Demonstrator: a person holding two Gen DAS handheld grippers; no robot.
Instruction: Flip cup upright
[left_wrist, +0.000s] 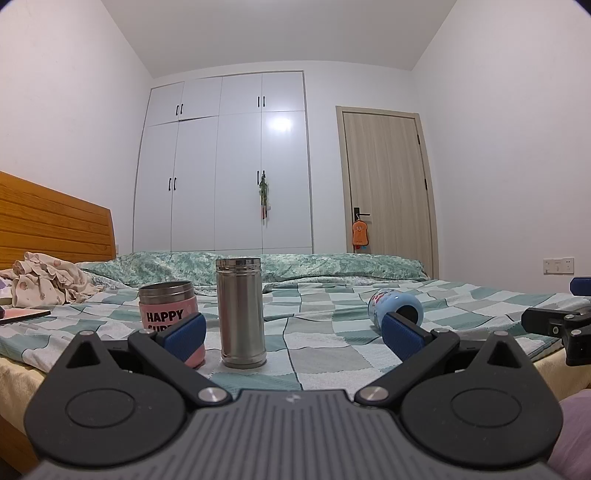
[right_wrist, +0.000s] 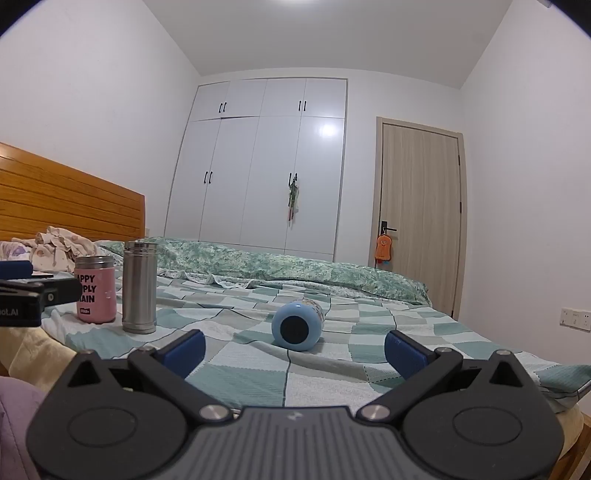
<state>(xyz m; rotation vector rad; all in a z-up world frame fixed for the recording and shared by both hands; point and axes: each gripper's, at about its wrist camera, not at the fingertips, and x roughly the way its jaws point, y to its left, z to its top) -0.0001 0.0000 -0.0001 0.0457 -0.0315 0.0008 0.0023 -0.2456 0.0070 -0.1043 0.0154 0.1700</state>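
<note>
While both grippers hover low over the bed, three cups sit on the green-and-white checked bedsheet (right_wrist: 258, 380): two upright, one on its side. The light blue cup with a cartoon print (right_wrist: 296, 325) lies tipped over near the middle of the sheet, its dark round end facing the right wrist camera; nothing touches it. Well to its left stand the tall brushed stainless-steel cylinder cup (left_wrist: 241, 312) and, just beside that, the short pink cup with a steel rim (left_wrist: 170, 314). Black writing on the pink one reads "HAPPY" in the left view, with "PPLY" and "AIN" legible below it in the right view.

The left gripper (left_wrist: 293, 332) has its two blue-padded fingers spread wide apart, holding nothing. The right gripper (right_wrist: 293, 349) is likewise spread wide and empty, the blue cup lying ahead of it between the finger lines. One crumpled spotted cream cloth (left_wrist: 44, 282) lies by the wooden headboard (left_wrist: 55, 221).
</note>
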